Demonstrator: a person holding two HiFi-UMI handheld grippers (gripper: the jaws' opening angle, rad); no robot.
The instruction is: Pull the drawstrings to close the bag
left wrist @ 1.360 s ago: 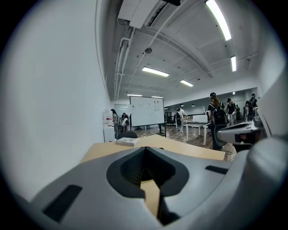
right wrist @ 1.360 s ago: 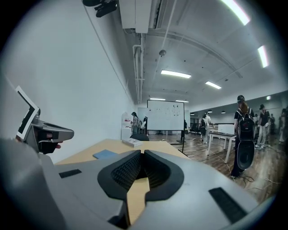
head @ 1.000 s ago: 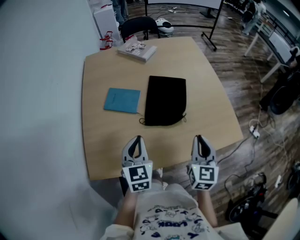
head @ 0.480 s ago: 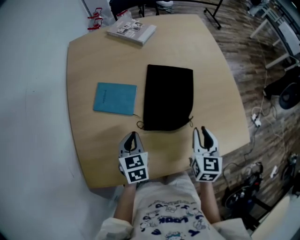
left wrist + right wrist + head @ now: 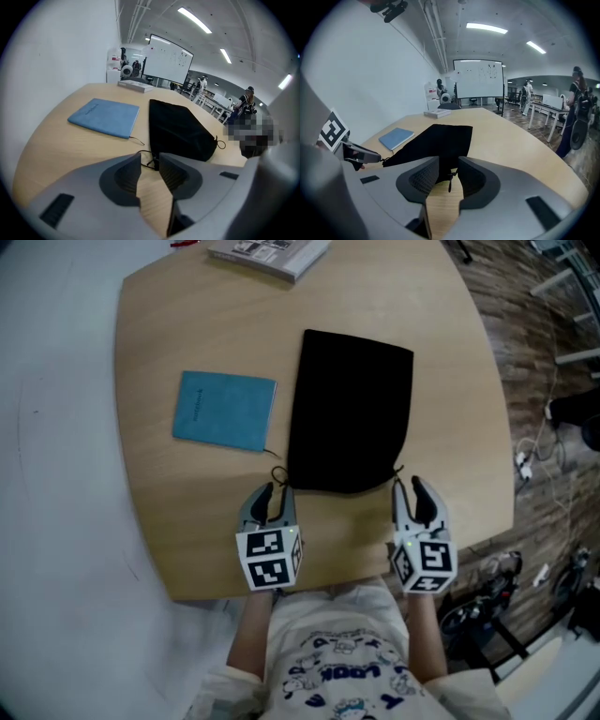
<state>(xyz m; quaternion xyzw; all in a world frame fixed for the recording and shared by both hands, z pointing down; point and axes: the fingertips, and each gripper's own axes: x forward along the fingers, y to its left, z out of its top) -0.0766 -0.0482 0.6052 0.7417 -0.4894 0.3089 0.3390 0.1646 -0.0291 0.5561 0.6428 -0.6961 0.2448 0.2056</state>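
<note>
— What fills the view?

— A wooden table. In its middle lies the black bag, flat, matte, long and plain, its near end rounded, with a thin drawstring coming out at each near corner.

— Anything in it?

— I can't tell; it lies flat and the cloth hides the inside.

— And beside it?

— A blue notebook just to its left, and a book well apart at the far edge.

— What changed from a second ago?

— Both tools hung over the table's near edge then, well short of the bag, tips pressed together. Now they are at its near corners.

— Their state?

— Both have just been opening. The left gripper is spread, the cord loop at its tips, unpinched. The right gripper is spread too, the knotted cord end between its pads, not squeezed.
</note>
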